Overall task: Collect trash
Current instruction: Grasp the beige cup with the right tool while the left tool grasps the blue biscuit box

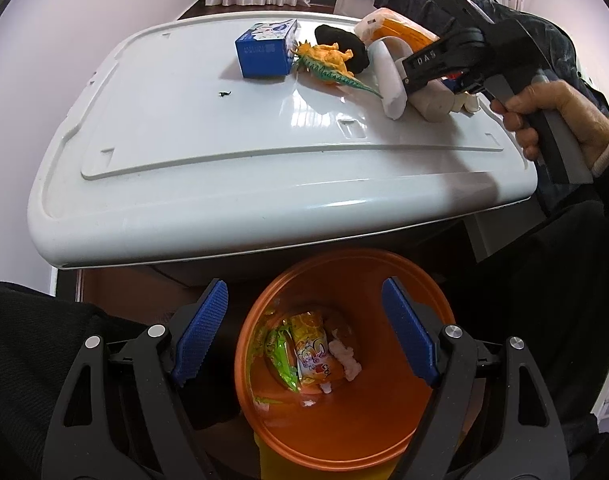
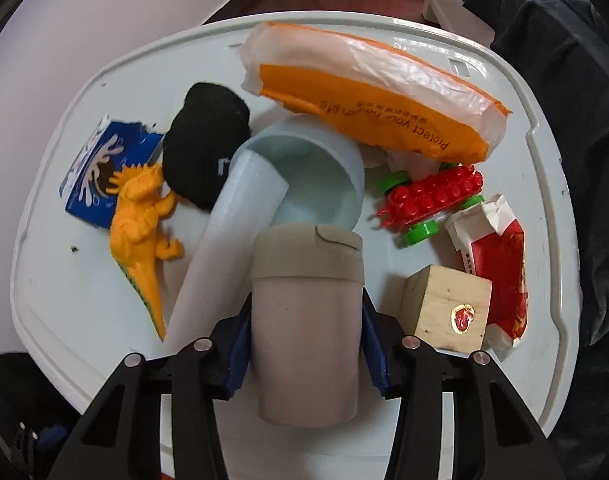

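My left gripper (image 1: 304, 332) is open and empty above an orange bin (image 1: 384, 420) that holds snack wrappers (image 1: 304, 356) and bits of white paper. My right gripper (image 2: 306, 344) is shut on a beige lidded cup (image 2: 306, 320) lying on the white table (image 2: 84, 300); it also shows in the left wrist view (image 1: 432, 102). Around the cup lie a pale blue scoop (image 2: 260, 208), an orange tissue pack (image 2: 368, 96), a torn red carton (image 2: 500, 268) and a blue milk carton (image 2: 92, 168).
An orange toy dinosaur (image 2: 140, 224), a black sock (image 2: 204, 140), a red brick car (image 2: 432, 200) and a wooden block (image 2: 444, 308) also lie on the table. The bin stands below the table's front edge (image 1: 264, 236). Dark clothing hangs at the right.
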